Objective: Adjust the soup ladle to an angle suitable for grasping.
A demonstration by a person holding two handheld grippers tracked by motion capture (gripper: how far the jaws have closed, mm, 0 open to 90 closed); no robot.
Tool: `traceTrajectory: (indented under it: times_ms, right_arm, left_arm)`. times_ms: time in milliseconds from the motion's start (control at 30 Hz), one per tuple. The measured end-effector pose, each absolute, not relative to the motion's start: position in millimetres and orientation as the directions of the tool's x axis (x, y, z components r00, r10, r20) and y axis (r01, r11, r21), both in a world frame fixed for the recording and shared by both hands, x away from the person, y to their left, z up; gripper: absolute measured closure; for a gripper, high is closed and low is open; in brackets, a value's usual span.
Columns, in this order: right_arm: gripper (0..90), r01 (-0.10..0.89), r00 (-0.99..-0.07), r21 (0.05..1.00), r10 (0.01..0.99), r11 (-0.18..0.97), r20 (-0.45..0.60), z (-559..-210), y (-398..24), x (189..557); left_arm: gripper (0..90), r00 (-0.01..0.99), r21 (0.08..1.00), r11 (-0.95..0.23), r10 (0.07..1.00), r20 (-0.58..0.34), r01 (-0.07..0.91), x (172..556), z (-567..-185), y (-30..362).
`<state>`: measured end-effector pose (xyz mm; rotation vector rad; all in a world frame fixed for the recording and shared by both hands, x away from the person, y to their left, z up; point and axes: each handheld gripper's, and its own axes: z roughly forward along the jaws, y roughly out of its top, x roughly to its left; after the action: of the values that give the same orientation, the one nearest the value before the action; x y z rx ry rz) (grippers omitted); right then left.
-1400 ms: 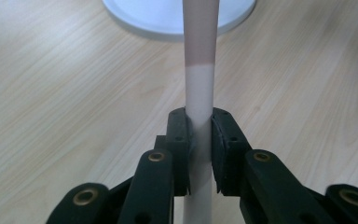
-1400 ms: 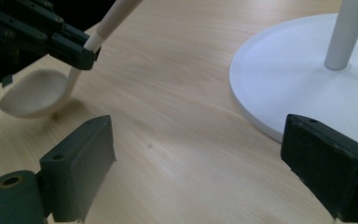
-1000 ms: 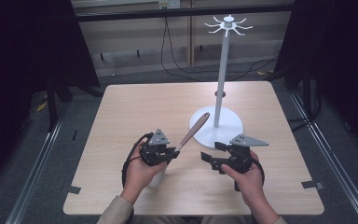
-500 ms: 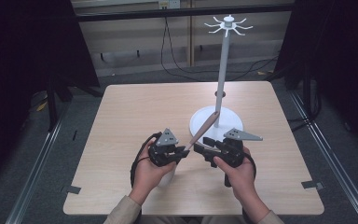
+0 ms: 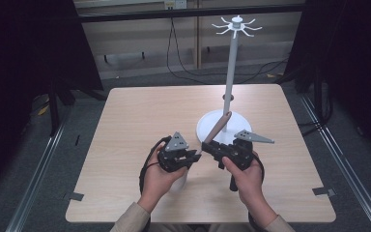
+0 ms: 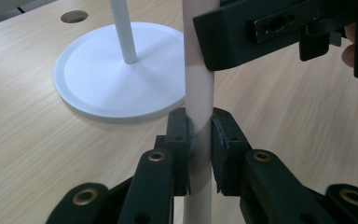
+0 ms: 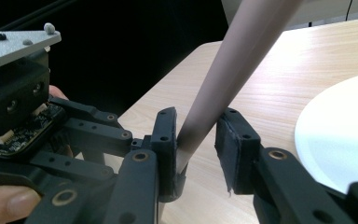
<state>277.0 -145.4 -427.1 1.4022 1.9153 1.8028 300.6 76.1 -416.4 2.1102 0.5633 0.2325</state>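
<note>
A long utensil [image 5: 217, 129] with a tan handle slants up toward the white stand's pole. My left gripper [image 5: 196, 155] is shut on its lower shaft; in the left gripper view both pads [image 6: 181, 140] press the utensil [image 6: 199, 84]. My right gripper [image 5: 206, 145] sits just above and to the right, its jaws around the same handle. They have just been closing. In the right gripper view the utensil [image 7: 242, 51] runs between the right gripper [image 7: 198, 140] pads, which meet it on both sides. Both hands hover low over the table's front.
A tall white stand [image 5: 230, 82] with hooks on top rises from a round white base [image 5: 207, 126] just behind the grippers, also seen as the base [image 6: 102, 79] and base [image 7: 340, 130]. The wooden table [image 5: 140, 116] has a hole near the stand. Dark surroundings and cables lie beyond.
The right gripper moved left to the utensil and closed its jaws around the handle. The left hand shifted slightly right with the utensil, whose handle now points toward the pole.
</note>
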Motion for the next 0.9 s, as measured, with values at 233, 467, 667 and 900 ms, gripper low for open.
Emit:
traceTrajectory:
  times_ms: [233, 467, 667, 900]
  right_arm:
    - [74.1, 0.496, -0.544, 0.846, 0.688, -0.197, 0.480, -423.3, -144.4, 276.4]
    - [78.3, 0.469, -0.577, 0.863, 0.675, -0.187, 0.460, -414.0, -141.7, 273.1]
    - [78.4, 0.441, -0.601, 0.877, 0.664, -0.189, 0.445, -411.4, -143.6, 272.9]
    - [78.5, 0.414, -0.607, 0.892, 0.674, -0.183, 0.421, -409.0, -142.3, 273.2]
  left_arm:
    - [78.7, 0.873, 0.834, -0.465, 0.487, -0.039, 0.297, 298.9, -414.4, 74.4]
    - [78.3, 0.872, 0.852, -0.428, 0.486, -0.064, 0.302, 297.6, -412.0, 72.9]
    - [78.1, 0.871, 0.867, -0.389, 0.482, -0.097, 0.312, 296.6, -410.3, 72.9]
    - [77.1, 0.870, 0.872, -0.376, 0.482, -0.106, 0.314, 295.5, -408.8, 71.4]
